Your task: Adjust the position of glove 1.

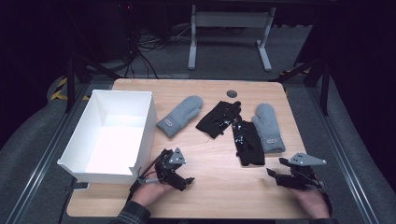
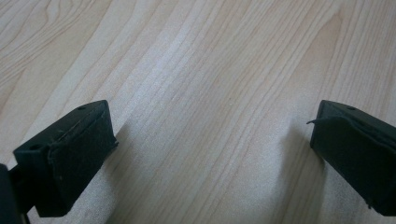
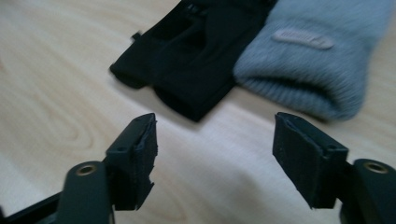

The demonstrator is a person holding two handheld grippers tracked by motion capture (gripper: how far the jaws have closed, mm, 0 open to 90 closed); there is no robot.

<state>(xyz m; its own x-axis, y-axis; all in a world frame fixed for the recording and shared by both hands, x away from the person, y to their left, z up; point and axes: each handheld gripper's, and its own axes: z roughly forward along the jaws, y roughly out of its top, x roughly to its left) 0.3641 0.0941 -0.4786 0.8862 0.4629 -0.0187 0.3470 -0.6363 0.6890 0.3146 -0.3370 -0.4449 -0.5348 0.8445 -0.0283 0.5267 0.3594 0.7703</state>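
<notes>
The black glove (image 1: 249, 143) lies right of centre in the high view, touching the grey mitten (image 1: 269, 127) on its right. Just below it, at lower right, the right claw (image 1: 275, 173) stands spread, empty, pointing at the glove's cuff (image 3: 187, 70). At lower centre-left the left claw (image 1: 187, 182) is spread wide over bare worktop (image 2: 210, 93). A second black glove (image 1: 218, 118), another grey mitten (image 1: 181, 115) and a white box (image 1: 140, 140) fill the middle and left.
</notes>
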